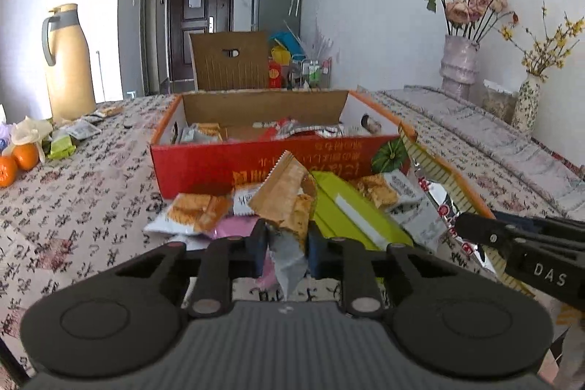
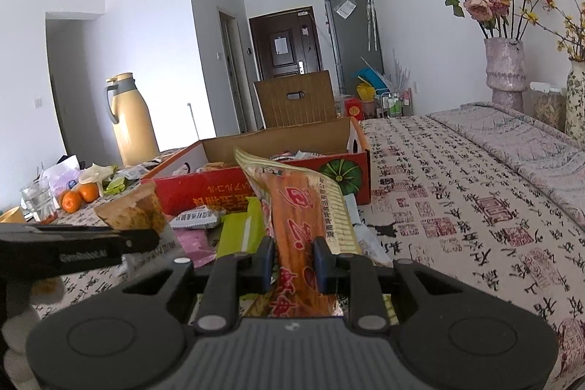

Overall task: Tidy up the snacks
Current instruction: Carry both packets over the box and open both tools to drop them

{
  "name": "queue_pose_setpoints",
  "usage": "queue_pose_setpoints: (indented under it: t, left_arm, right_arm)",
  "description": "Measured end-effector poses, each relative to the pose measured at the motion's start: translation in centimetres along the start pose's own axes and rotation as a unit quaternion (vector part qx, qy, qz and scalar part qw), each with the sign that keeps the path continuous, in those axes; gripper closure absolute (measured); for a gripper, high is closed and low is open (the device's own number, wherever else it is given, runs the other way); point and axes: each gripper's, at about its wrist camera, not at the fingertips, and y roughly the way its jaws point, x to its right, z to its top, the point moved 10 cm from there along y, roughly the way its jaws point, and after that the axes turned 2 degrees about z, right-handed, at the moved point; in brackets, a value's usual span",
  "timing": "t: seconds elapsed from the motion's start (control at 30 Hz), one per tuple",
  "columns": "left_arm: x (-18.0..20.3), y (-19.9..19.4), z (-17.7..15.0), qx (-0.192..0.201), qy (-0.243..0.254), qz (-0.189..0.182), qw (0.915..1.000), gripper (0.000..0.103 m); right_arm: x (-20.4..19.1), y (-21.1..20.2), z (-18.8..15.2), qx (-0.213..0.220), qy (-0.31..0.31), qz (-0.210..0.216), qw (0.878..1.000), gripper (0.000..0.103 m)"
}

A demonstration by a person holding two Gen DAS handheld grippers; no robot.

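My left gripper [image 1: 287,238] is shut on a brown-and-orange cracker packet [image 1: 289,192], which stands up between its pads over a pile of snacks. The pile holds a green packet [image 1: 351,211], a white cracker packet [image 1: 193,212] and a pink packet [image 1: 237,225]. Behind the pile stands an open red cardboard box [image 1: 219,167] with several snacks inside. My right gripper [image 2: 294,256] is shut on a long orange-red packet [image 2: 296,207] with a yellow striped edge, tilted toward the box [image 2: 219,192]. In the right wrist view the left gripper [image 2: 146,240] comes in from the left with the brown packet [image 2: 131,207].
The patterned tablecloth [image 2: 457,207] covers the table. A tan thermos [image 1: 69,61], oranges [image 1: 18,163] and small packets sit at the left, with a glass [image 2: 36,200] there. Two flower vases [image 1: 459,64] stand at the right. A wooden chair [image 1: 230,61] stands behind the box.
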Motion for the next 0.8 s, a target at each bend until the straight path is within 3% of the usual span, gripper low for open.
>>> queue_pose_setpoints:
  t: [0.37,0.8]
  left_arm:
    - [-1.0,0.9,4.7,0.04,-0.006,0.006,0.9991,0.081]
    - [-2.3,5.4,11.2,0.075,-0.003,0.029,0.9968,0.081]
  right_arm:
    - [0.5,2.6,3.7,0.025,-0.014,-0.007,1.0,0.081]
    - [1.0,9.8,10.3,0.055,-0.043,-0.012,0.997,0.081]
